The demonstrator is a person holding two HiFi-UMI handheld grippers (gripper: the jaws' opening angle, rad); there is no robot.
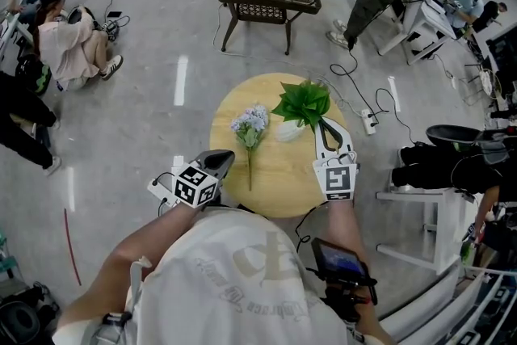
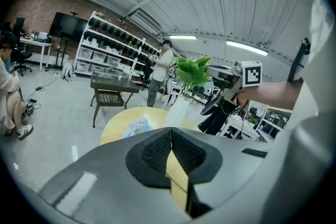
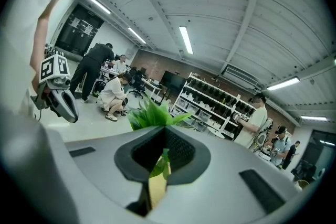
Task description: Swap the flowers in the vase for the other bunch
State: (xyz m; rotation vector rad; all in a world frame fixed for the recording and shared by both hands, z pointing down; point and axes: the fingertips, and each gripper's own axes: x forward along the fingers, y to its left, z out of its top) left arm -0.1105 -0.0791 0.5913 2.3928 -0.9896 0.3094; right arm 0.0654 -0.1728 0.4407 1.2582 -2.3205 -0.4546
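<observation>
Right gripper (image 1: 322, 125) is clamped on the green leafy bunch (image 1: 303, 101), with the white vase (image 1: 287, 130) just beside its tips. Left gripper (image 1: 221, 161) is closed on nothing and steadies nothing, so the vase may tip or ride up with the stems.

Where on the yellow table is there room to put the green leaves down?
Bare wood lies between the purple flowers and the right gripper at the near edge, and along the table's far left rim. It is crowded at the white vase, where the right gripper holds the green bunch.
</observation>
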